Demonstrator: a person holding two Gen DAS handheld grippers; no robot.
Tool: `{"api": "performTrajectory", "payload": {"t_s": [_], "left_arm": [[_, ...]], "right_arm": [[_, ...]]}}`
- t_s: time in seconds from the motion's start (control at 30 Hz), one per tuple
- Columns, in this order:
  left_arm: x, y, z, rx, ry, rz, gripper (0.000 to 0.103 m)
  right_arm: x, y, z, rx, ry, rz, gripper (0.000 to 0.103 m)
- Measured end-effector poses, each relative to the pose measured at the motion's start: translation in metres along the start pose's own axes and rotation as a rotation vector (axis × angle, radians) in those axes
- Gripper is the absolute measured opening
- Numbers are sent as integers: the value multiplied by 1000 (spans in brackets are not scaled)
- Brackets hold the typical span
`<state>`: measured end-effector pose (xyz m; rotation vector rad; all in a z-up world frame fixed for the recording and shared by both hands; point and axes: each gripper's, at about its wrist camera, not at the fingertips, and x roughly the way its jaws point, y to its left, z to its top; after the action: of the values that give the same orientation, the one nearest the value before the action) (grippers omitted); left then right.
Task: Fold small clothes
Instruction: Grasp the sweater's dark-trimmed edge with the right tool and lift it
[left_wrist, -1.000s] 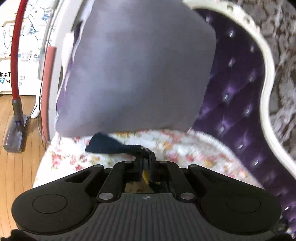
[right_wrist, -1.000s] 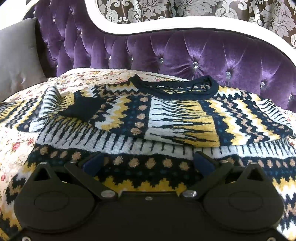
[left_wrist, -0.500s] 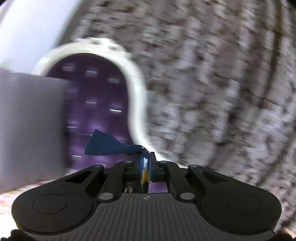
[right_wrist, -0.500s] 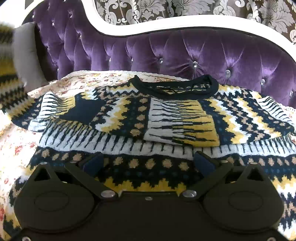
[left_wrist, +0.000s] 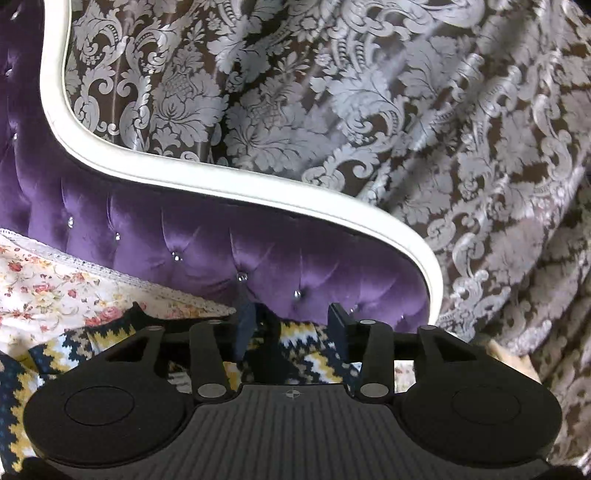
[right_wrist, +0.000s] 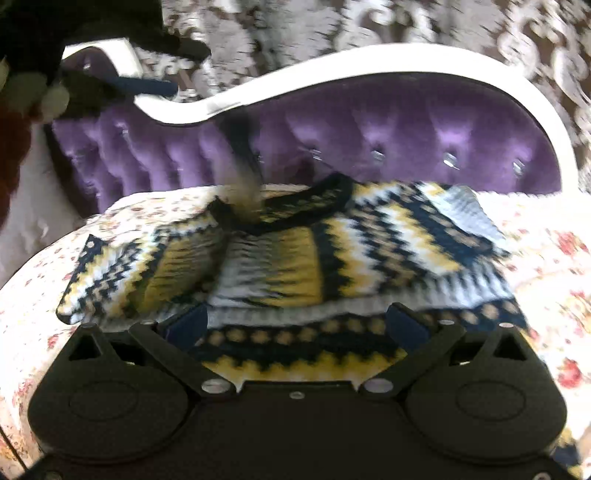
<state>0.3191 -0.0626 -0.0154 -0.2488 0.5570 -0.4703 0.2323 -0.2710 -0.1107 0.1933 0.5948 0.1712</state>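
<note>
Sweater (left_wrist: 306, 354) of zigzag-patterned navy, yellow and white knit lying on the floral-printed cream bedspread (left_wrist: 48, 291), seen low in the left wrist view beneath and between the fingers. Left gripper (left_wrist: 291, 325) hovering over that knit with jaws opening, partway apart, pads pressing on nothing. Beyond, the tufted purple velvet headboard (left_wrist: 192, 236) curving under its white frame (left_wrist: 229, 184), with the brown-and-silver damask curtain (left_wrist: 369, 103) hanging behind.

Moving to the right wrist view, blurred throughout: same sweater (right_wrist: 295, 266) spreading across the bedspread (right_wrist: 546, 258), body lying flat, navy ribbed collar (right_wrist: 328, 192) toward the headboard (right_wrist: 369, 147), one sleeve folded over the chest, and a strip of knit dropping in a smear just above the collar. Right gripper (right_wrist: 295, 325) held low over the hem with jaws standing wide apart, gripping nothing, blue pads (right_wrist: 404, 325) showing on each side of the patterned hem band. At upper left, the left gripper (right_wrist: 147, 85) appearing as a dark shape with blue fingertips, a person's pale-gloved hand (right_wrist: 33, 92) behind it.
</note>
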Motion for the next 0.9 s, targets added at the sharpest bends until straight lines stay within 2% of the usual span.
{"api": "performTrajectory", "payload": {"t_s": [0.07, 0.1, 0.23, 0.33, 0.43, 0.53, 0.63, 0.67, 0.8, 0.9], "left_arm": [[-14, 5, -4, 16, -20, -4, 55], [-19, 8, -4, 26, -35, 16, 56], [-48, 43, -9, 53, -64, 200, 58], [-57, 86, -22, 39, -27, 349, 58], [-59, 128, -39, 11, 17, 448, 58], [-53, 167, -57, -66, 85, 464, 58], [-43, 190, -70, -111, 142, 469, 58], [-38, 197, -72, -129, 189, 471, 59], [-35, 203, -69, -81, 197, 472, 59], [-34, 205, -65, -108, 189, 473, 60]], "right_arm": [[-1, -10, 0, 40, 9, 2, 102], [-1, -14, 2, 52, 12, 4, 102], [-2, -22, 12, 82, 10, 26, 102], [0, -22, 25, 96, 5, 63, 102], [16, -18, 41, 102, 13, 117, 102], [37, -15, 55, 94, 24, 127, 102], [62, -19, 66, 103, 49, 126, 102], [69, -22, 70, 116, 60, 126, 102], [101, -36, 80, 184, 103, 106, 102], [123, -45, 82, 230, 127, 106, 102]]}}
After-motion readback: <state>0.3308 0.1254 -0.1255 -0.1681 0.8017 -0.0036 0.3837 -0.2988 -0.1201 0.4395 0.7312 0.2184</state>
